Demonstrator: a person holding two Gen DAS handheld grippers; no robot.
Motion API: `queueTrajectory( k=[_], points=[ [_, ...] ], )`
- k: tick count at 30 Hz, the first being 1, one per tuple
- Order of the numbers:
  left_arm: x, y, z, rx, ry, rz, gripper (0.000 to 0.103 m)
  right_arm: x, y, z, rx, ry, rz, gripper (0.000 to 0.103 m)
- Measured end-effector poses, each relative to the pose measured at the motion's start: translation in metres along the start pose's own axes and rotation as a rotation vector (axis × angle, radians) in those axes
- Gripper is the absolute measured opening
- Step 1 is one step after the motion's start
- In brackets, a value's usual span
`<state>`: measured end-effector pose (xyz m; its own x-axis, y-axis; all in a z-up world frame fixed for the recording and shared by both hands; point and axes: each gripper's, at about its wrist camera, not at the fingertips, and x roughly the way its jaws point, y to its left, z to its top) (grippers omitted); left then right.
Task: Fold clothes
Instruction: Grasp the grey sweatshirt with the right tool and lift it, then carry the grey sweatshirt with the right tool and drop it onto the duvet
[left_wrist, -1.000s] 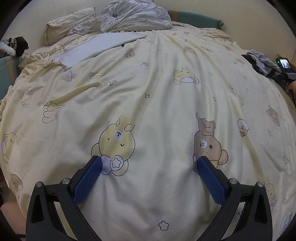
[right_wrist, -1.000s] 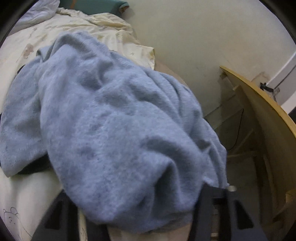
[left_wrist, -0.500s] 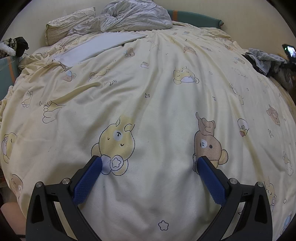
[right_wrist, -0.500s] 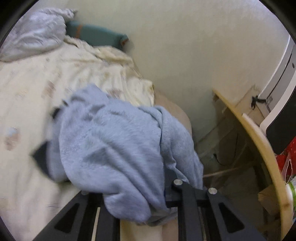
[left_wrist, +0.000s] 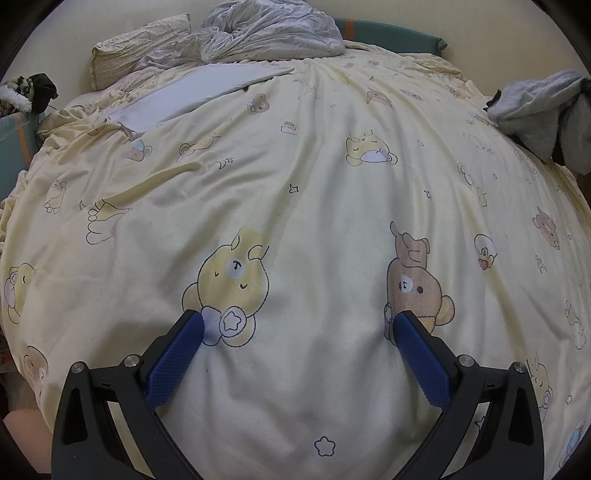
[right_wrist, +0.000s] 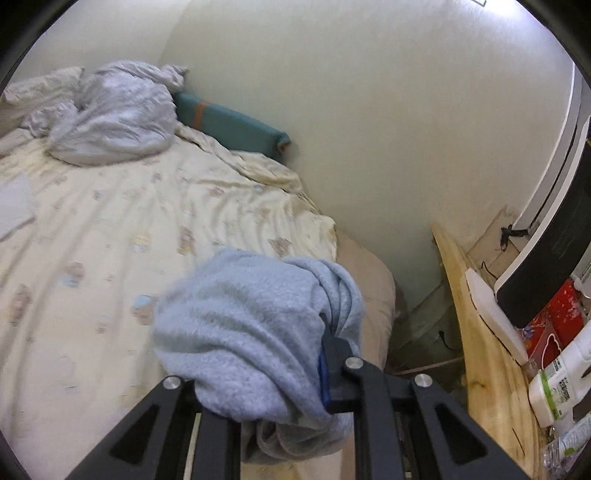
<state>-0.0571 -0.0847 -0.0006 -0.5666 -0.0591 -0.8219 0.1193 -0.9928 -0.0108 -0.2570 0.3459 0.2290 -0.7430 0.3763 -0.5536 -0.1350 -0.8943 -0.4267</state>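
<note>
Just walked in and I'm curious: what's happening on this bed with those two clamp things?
A person is starting to fold laundry with a handheld gripper in each hand. The right gripper is clamped on a bunched light-blue fleece garment, held up over the bed's edge. The left gripper is wide open and empty above the yellow bear-print bedspread. Nothing is folded yet.

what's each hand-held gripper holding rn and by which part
Right hand-held gripper: bunched fold of the blue-grey fleece garment; which part can't be told. Left hand-held gripper: nothing, open.
</note>
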Motion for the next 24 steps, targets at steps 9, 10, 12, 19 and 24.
queueTrajectory(
  k=[9, 10, 12, 19, 24],
  points=[
    [-0.001, 0.0, -0.002, 0.004, 0.006, 0.009, 0.103, -0.12, 0.045, 0.019, -0.061, -0.102, 0.136, 0.017],
    [-0.001, 0.0, -0.003, 0.005, 0.006, 0.009, 0.103, -0.135, 0.051, 0.02, -0.063, -0.116, 0.155, 0.017],
    [-0.003, -0.001, -0.004, 0.008, 0.006, 0.011, 0.103, -0.164, 0.063, 0.021, -0.066, -0.15, 0.19, 0.017],
    [-0.025, 0.012, -0.012, -0.017, -0.02, -0.021, 0.103, -0.255, 0.093, 0.016, -0.006, -0.211, 0.356, 0.017],
    [-0.077, 0.049, -0.021, -0.026, -0.085, -0.049, 0.103, -0.284, 0.116, -0.021, 0.047, -0.194, 0.491, 0.017]
  ],
)
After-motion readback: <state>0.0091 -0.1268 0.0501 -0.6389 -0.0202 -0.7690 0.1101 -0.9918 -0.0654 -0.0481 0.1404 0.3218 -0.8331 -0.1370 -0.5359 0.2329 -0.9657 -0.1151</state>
